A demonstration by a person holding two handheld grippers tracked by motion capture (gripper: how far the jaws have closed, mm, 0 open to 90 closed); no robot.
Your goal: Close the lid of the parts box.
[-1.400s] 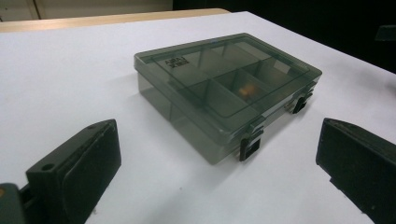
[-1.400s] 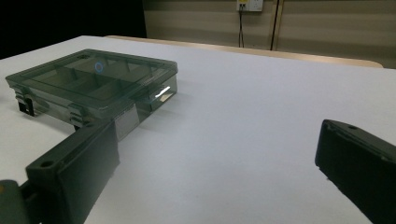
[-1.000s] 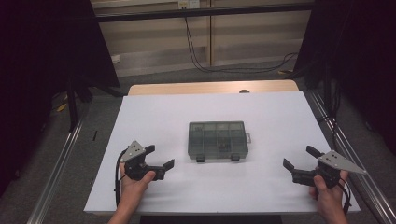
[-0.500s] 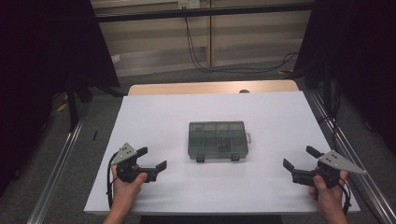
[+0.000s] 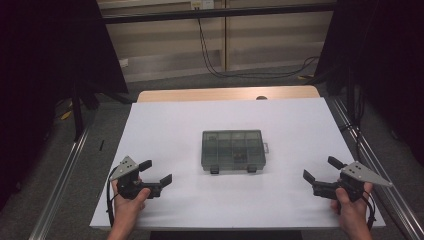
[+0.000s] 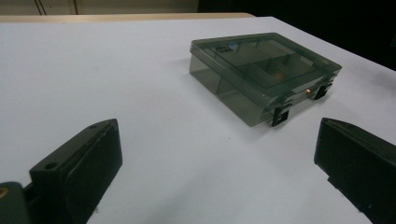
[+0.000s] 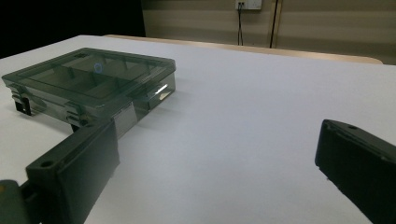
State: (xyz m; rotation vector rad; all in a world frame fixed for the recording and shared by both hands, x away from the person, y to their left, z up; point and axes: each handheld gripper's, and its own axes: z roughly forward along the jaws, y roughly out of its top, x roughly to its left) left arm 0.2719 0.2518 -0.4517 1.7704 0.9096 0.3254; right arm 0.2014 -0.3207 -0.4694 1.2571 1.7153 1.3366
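We judge the closed plastic organizer box (image 5: 232, 150) light, rigid and slick, best taken at its side edges; both tools (image 5: 156, 172) (image 5: 320, 170) gape empty.

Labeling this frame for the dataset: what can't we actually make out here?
- What is inside the box: high view, too small; both gripper views, the tinted lid dims it.
- Whether its two front latches are snapped shut: too dark and small.
- Right gripper, far jaw tip: right gripper view, cut off by the edge.
- Left gripper, jaw bases: left gripper view, cut off at the bottom edge.
- Room either side of the table: black.
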